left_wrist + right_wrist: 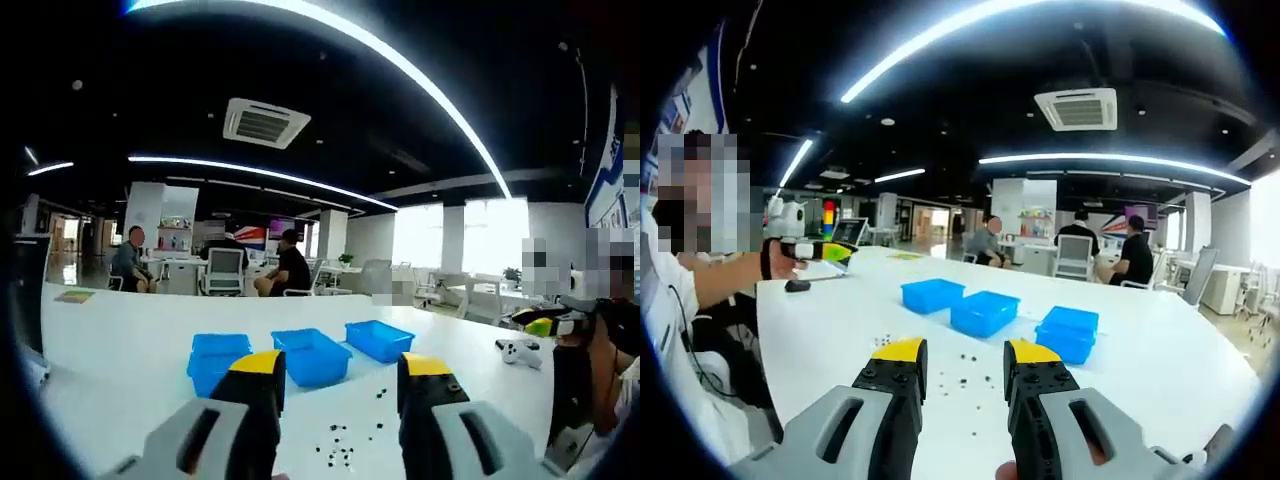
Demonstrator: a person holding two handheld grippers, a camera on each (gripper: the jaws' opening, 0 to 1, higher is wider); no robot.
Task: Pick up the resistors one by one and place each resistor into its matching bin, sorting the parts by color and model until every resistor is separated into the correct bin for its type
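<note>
In the left gripper view the left gripper (340, 385), grey with yellow-capped black tips, rises from six o'clock with its jaws apart and nothing between them. Just past the tips, a scatter of small dark resistors (342, 448) lies loose on the white worktop (120, 330). Beyond them, toward twelve o'clock, three blue plastic bins stand in a row: the left blue bin (218, 355), the middle blue bin (312, 353) and the right blue bin (380, 338), close together. At three o'clock a person's hand (600, 350) holds another yellow-tipped tool over the worktop edge.

In the right gripper view the right gripper (965, 372) also rises from six o'clock, jaws apart and empty. The resistors (962, 380) show in the gap ahead of the tips, with the bins beyond, from eleven to one o'clock. Seated people at desks (1080, 250) lie far off.
</note>
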